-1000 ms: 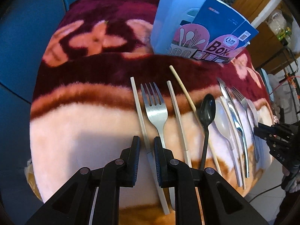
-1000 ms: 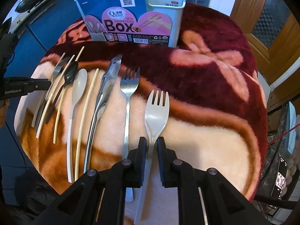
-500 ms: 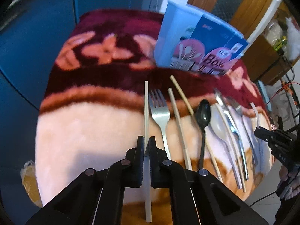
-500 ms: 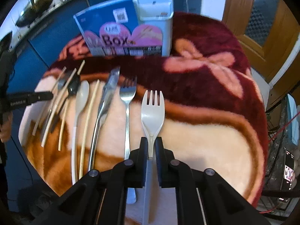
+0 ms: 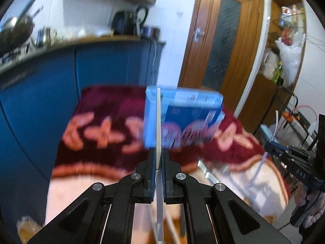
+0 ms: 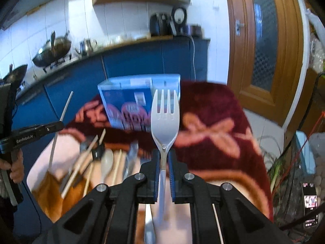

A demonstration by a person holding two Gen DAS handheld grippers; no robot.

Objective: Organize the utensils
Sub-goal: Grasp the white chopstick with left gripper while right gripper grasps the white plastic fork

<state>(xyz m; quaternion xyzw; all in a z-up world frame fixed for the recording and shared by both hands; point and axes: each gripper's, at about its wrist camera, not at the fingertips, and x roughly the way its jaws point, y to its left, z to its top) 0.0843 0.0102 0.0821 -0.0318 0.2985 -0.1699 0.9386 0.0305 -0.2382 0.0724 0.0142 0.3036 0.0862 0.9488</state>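
Pinching a pale chopstick (image 5: 158, 122) between both fingers, the left gripper (image 5: 157, 162) holds it raised above the blanket (image 5: 97, 158); the stick's lower end runs down between the arms and is cut off at the frame edge. The right gripper (image 6: 163, 162) is clamped on the neck of a white plastic fork (image 6: 165, 120), tines pointing up and away, handle passing down between the fingers. From each wrist camera the held utensil overlaps the blue utensil box (image 6: 130, 101), which stands upright at the far side of the blanket; motion blur makes its printing unreadable. In the right wrist view, the remaining utensils (image 6: 105, 162) lie in a row on the blanket to the left: 1 white spoon (image 6: 107, 160), several chopsticks, and what appears to be metal cutlery, too smeared to count. A person's hand (image 6: 14, 168) grips the left gripper's handle at the left edge of that view.
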